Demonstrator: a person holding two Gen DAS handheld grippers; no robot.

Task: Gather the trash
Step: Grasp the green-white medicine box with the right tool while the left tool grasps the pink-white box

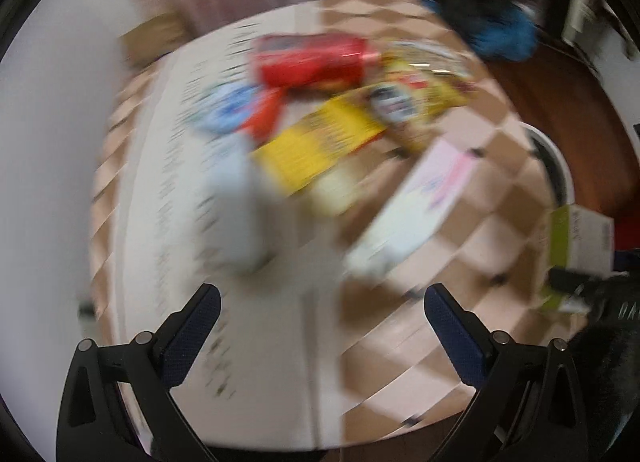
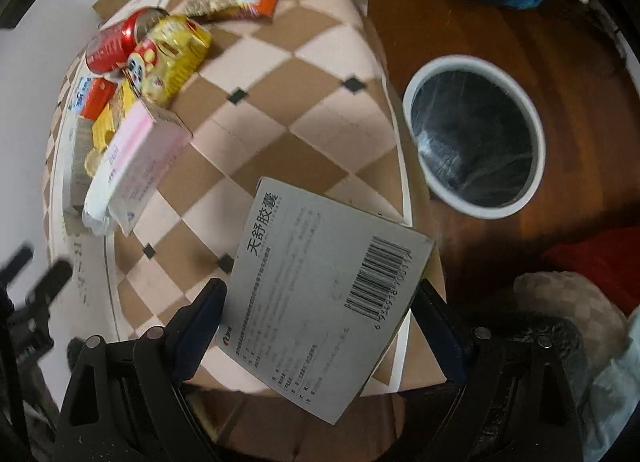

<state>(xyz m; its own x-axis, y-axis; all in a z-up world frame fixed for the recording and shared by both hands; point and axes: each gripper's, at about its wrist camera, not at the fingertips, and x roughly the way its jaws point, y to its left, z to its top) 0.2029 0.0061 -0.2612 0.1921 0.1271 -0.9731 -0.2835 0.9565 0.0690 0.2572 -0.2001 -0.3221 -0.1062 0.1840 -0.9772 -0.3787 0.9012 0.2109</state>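
Checkered brown-and-cream tabletop (image 2: 280, 110) over a dark wood floor, with a white-rimmed bin (image 2: 474, 138) lined in black standing on the floor ahead and to the right of the right gripper (image 2: 320, 314). Its jaws are clamped on a grey medicine box (image 2: 320, 286), barcode face up, held flat by its side edges, probably so it can swing out past the table edge to the bin. Left gripper (image 1: 320, 322) is wide apart, nothing in it; that view is motion-blurred. Remaining trash sits ahead of it: red can (image 1: 312, 60), yellow packet (image 1: 320, 142), pink box (image 1: 416, 198).
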